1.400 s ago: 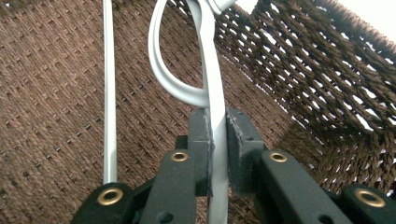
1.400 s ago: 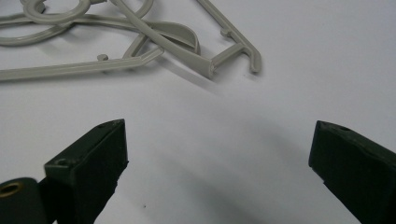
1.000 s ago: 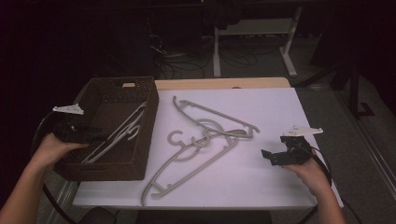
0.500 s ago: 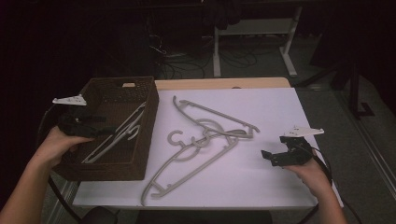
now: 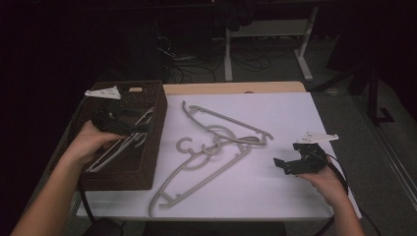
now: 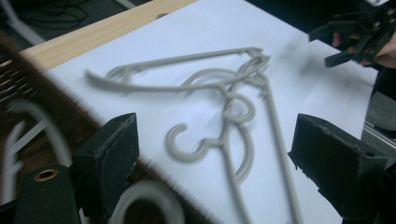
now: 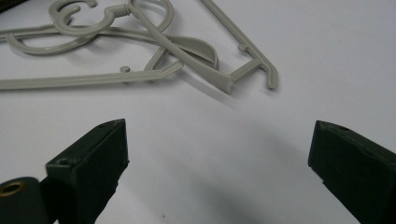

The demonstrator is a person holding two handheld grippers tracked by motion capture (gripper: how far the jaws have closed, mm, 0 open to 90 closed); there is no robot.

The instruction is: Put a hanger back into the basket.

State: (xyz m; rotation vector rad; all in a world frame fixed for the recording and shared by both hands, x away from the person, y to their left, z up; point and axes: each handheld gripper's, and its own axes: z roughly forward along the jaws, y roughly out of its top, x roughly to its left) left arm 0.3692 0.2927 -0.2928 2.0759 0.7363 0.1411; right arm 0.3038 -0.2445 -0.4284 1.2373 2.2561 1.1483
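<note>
Grey plastic hangers (image 5: 216, 147) lie tangled on the white table top, also in the left gripper view (image 6: 224, 88) and the right gripper view (image 7: 163, 46). More pale hangers (image 5: 120, 147) lie in the brown wicker basket (image 5: 118, 174) at the left. My left gripper (image 5: 141, 128) hovers over the basket and points toward the tangle. Its jaws (image 6: 217, 135) have just been opening, and nothing is between them. My right gripper (image 5: 286, 156) rests low at the right of the table, open and empty (image 7: 217, 135), facing the hangers' ends.
A wooden strip (image 5: 231, 88) edges the far side of the table. Beyond it stand dark desk legs (image 5: 305, 54) and cables on the floor. The right gripper (image 6: 359, 32) appears far off in the left gripper view.
My left gripper has lifted and moved rightward across the basket from its left side. The right gripper and the hangers on the table have stayed put.
</note>
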